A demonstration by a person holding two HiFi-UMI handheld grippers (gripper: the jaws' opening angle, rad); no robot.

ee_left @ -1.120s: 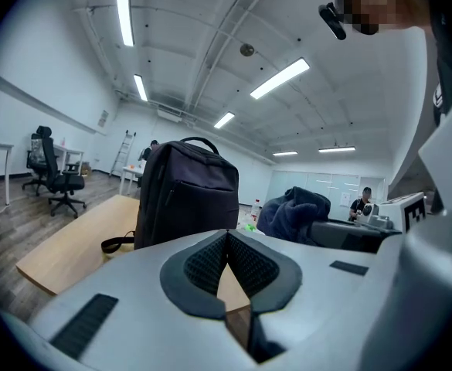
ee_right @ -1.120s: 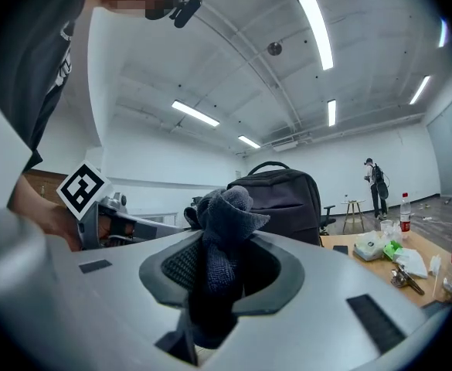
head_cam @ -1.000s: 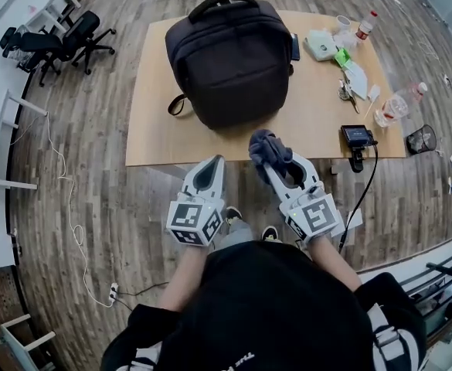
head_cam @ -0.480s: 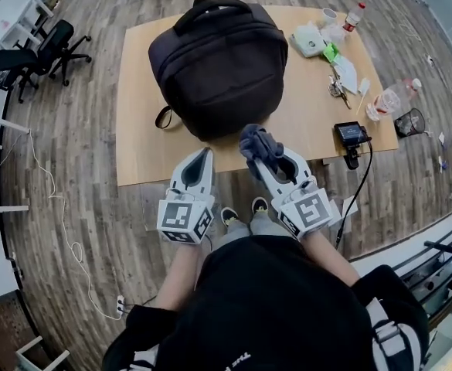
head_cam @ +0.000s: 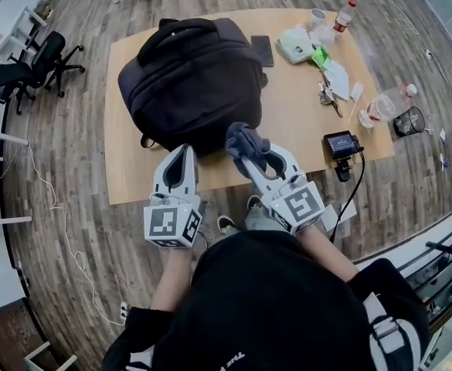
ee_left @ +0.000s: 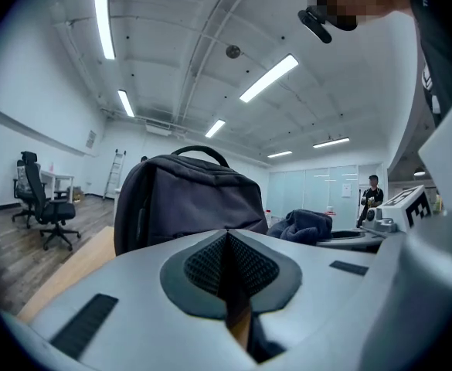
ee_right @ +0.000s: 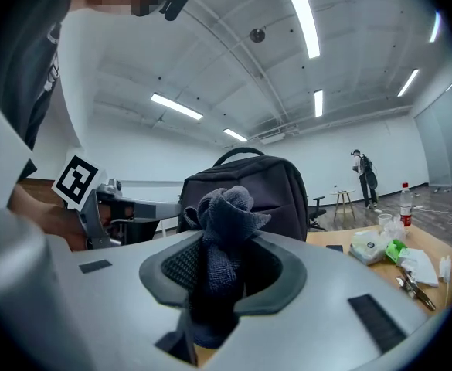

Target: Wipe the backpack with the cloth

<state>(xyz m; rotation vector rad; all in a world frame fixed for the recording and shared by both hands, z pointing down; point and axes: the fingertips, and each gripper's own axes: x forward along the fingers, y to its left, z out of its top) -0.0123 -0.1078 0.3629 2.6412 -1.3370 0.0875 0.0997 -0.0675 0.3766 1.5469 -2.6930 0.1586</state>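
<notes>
A black backpack (head_cam: 191,79) lies on the wooden table (head_cam: 303,110), its handle toward the far edge; it also fills the middle of the left gripper view (ee_left: 187,207) and the right gripper view (ee_right: 264,188). My right gripper (head_cam: 250,150) is shut on a bunched dark blue-grey cloth (head_cam: 245,141), held level just short of the backpack's near side. The cloth (ee_right: 222,230) sticks up between the pads. My left gripper (head_cam: 181,158) is shut with nothing in it, its tip close to the backpack's near edge.
On the table's right side lie a phone (head_cam: 262,50), a white packet (head_cam: 297,43), a cup (head_cam: 317,16), two bottles (head_cam: 343,15), keys (head_cam: 326,95) and a small black device (head_cam: 340,144) with a cable. Office chairs (head_cam: 32,64) stand at the far left. A person (ee_right: 361,178) stands far off.
Both grippers have moved forward toward the backpack, from over the floor to the table's near edge. The cloth stays in the right gripper.
</notes>
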